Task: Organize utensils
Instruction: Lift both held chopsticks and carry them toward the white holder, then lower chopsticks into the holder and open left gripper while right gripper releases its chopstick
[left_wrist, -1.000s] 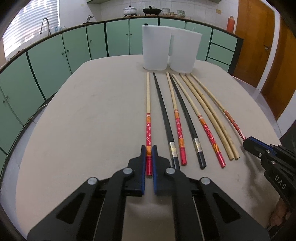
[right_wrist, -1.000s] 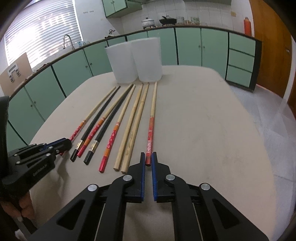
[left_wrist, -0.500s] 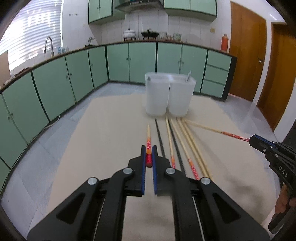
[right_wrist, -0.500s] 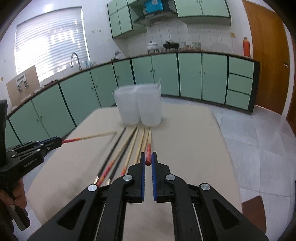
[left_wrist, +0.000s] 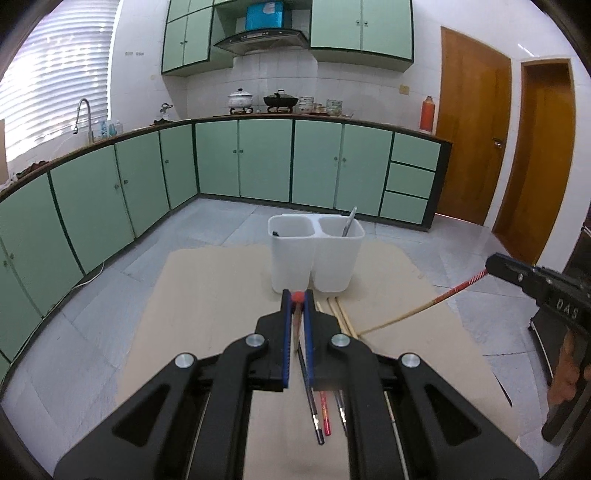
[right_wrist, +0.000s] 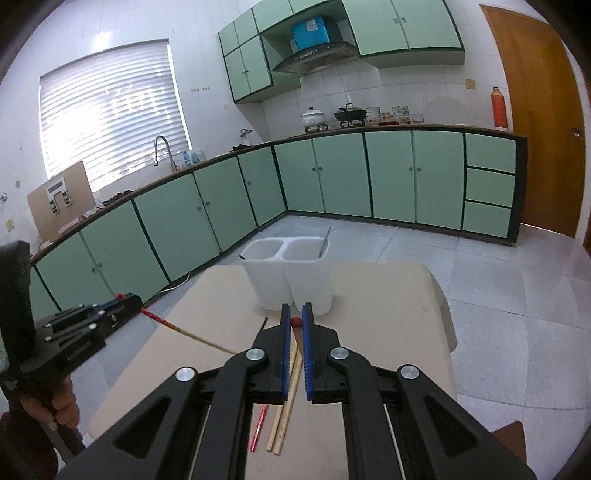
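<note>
My left gripper (left_wrist: 297, 297) is shut on the red end of a red-patterned chopstick (left_wrist: 296, 296), lifted above the table. It also shows at the left of the right wrist view (right_wrist: 123, 301) with the chopstick (right_wrist: 184, 332) slanting down. My right gripper (right_wrist: 295, 322) is shut on another red-ended chopstick (right_wrist: 295, 322), also lifted; it shows at the right of the left wrist view (left_wrist: 493, 264) with its chopstick (left_wrist: 424, 306). The white two-compartment holder (left_wrist: 314, 258) stands at the table's far end, a utensil in its right compartment. Several chopsticks (left_wrist: 325, 417) lie below.
The beige table (left_wrist: 207, 295) ends just behind the holder, with tiled floor beyond. Green cabinets (left_wrist: 258, 162) line the far and left walls. Wooden doors (left_wrist: 472, 129) are at the right. Plain wooden chopsticks (right_wrist: 282, 421) lie under my right gripper.
Both grippers have risen well above the table and tilted up, each lifting its chopstick by the red end. The holder's open top has come into view.
</note>
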